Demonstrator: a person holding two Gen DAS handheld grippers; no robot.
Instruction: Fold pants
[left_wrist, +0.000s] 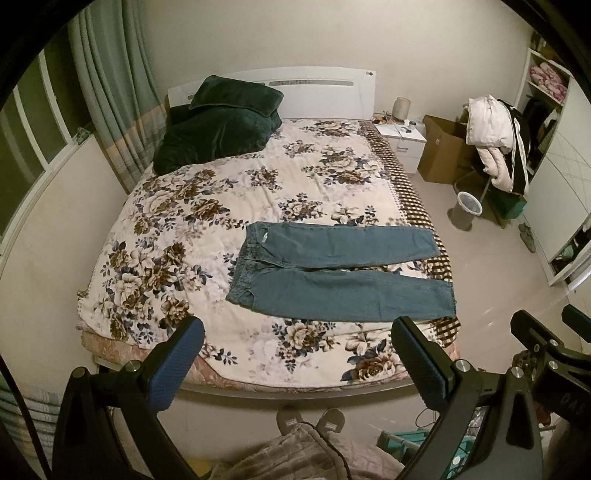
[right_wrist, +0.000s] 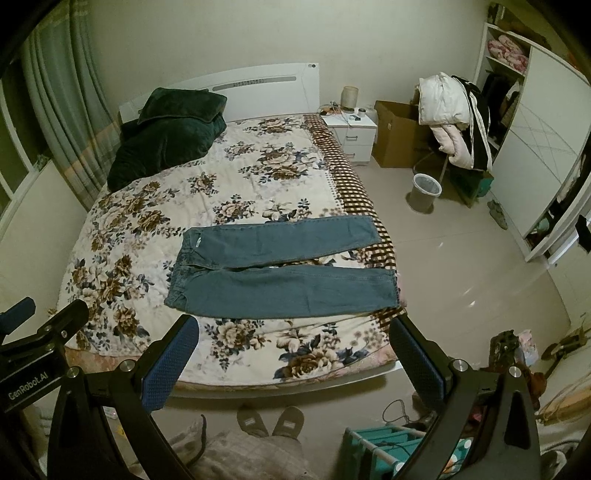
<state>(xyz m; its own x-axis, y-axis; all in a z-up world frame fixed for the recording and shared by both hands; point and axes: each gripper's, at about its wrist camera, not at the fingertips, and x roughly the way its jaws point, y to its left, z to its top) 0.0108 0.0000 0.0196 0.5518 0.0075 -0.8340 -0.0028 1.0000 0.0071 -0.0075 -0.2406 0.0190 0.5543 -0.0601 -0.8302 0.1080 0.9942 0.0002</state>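
Observation:
Blue jeans (left_wrist: 340, 273) (right_wrist: 284, 266) lie flat across the floral bedspread (left_wrist: 258, 177) (right_wrist: 240, 177), waistband to the left, both legs stretched toward the bed's right edge with a narrow gap between them. My left gripper (left_wrist: 297, 328) hangs open well above the bed's foot, short of the jeans, nothing between its blue pads (left_wrist: 177, 365). My right gripper (right_wrist: 293, 326) is open too, at a similar height, its blue pads (right_wrist: 170, 369) empty. Each gripper shows at the edge of the other's view.
A dark green blanket and pillow (left_wrist: 221, 122) sit at the bed's head. A white nightstand (right_wrist: 352, 133), cardboard box (right_wrist: 395, 133), clothes-laden chair (right_wrist: 458, 122) and bin (right_wrist: 424, 192) stand to the right. The person's slippers (right_wrist: 271, 421) are at the bed's foot.

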